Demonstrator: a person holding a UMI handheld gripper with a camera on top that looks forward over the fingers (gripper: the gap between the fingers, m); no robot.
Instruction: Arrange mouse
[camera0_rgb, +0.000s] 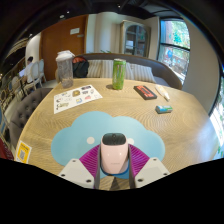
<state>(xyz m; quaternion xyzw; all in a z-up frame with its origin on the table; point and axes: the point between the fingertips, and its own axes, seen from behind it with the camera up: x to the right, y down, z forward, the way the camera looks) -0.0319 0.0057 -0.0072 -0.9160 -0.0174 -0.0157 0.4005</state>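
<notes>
A white computer mouse (114, 151) with a dark top end sits between my two fingers, held over the near edge of a light-blue cloud-shaped mouse mat (85, 132). My gripper (113, 160) is shut on the mouse, with the purple pads (89, 161) pressing both its sides. The mat lies on a round wooden table (130, 108).
Beyond the mat stand a green can (118, 72), a clear container with a white lid (65, 68), a printed leaflet (76, 98), a dark flat box (146, 91) and a small teal item (163, 108). A yellow card (23, 151) lies at the table's left edge. A sofa and windows are behind.
</notes>
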